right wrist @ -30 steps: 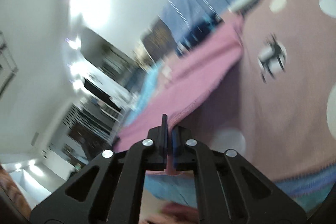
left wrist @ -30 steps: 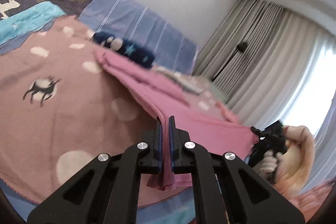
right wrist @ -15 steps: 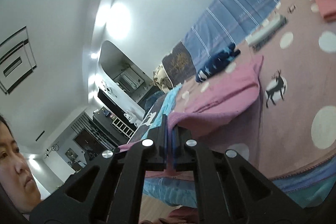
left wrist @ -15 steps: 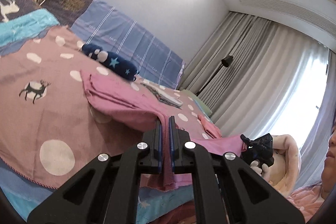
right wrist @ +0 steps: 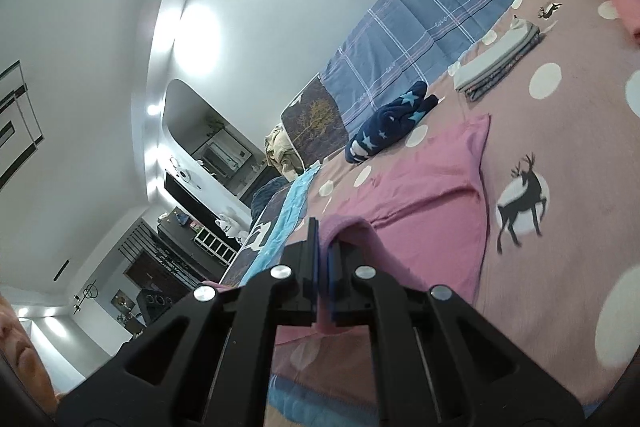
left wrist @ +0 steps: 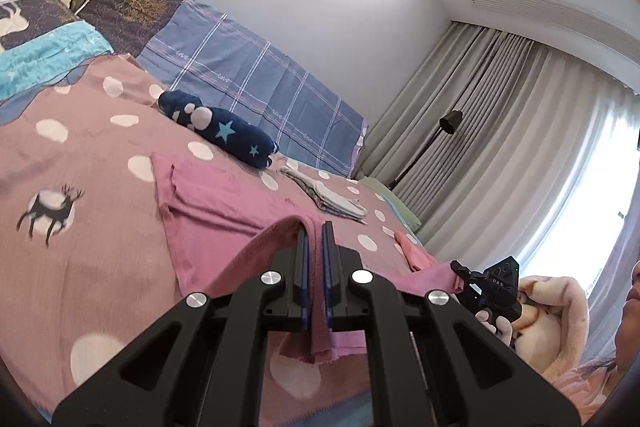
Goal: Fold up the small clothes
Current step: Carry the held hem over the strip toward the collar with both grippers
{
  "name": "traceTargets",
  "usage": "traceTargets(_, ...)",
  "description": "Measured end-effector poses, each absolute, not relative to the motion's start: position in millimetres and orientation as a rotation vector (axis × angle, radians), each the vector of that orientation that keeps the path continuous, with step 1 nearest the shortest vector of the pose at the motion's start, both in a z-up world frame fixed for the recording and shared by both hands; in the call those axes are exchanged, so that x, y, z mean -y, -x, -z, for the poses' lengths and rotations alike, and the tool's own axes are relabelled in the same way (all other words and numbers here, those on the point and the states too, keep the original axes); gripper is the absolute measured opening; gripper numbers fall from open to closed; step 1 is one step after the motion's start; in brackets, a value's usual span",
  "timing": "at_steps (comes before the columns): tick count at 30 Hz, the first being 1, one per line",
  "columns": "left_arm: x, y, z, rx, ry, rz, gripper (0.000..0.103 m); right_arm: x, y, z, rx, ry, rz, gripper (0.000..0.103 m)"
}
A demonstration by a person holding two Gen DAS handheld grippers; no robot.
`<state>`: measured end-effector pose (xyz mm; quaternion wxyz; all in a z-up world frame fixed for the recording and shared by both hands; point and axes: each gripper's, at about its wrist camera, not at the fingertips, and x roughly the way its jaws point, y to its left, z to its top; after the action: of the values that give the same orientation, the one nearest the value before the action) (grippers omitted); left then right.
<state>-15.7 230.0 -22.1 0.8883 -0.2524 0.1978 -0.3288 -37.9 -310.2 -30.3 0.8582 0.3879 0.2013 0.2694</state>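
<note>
The word "love" is woven in small script along the stripes of the blue plaid pillow [left wrist: 256,83], just behind the dark star-print bundle [left wrist: 224,133]. No other writing comes through clearly.

A bed carries everything, covered by a dusty-pink spread [left wrist: 100,267] with white dots and a deer print. On it lie a pink garment [left wrist: 224,211] near, a navy star-patterned roll [left wrist: 224,135] farther off, and a folded grey stack [left wrist: 336,199] to its right.
</note>
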Motion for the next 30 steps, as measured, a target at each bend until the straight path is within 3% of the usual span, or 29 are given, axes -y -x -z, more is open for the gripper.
traceTargets(11,-203.1,-91.0,5.6,-0.45,0.435,0.629,0.005,318.2,-66.3,25.8,-0.464,-0.789,-0.478,0.005)
traceTargets(21,-192.2,-227.7,114.3,-0.734,0.473,0.457,0.005,310.7,-190.3,117.3,-0.763,-0.772,-0.303,0.006)
traceTargets(26,-203.2,-235.1,136.2,-0.768,0.547,0.481,0.006,311.9,-197.7,139.4,-0.812,-0.766,-0.299,0.007)
traceTargets(28,-204.1,-225.9,125.7,-0.743,0.512,0.489,0.006,313.4,-194.6,139.2,-0.817,-0.763,-0.308,0.009)
traceTargets(30,-201.1,-216.0,116.7,-0.739,0.471,0.488,0.011,313.4,-187.8,135.1,-0.819,-0.749,-0.318,0.021)
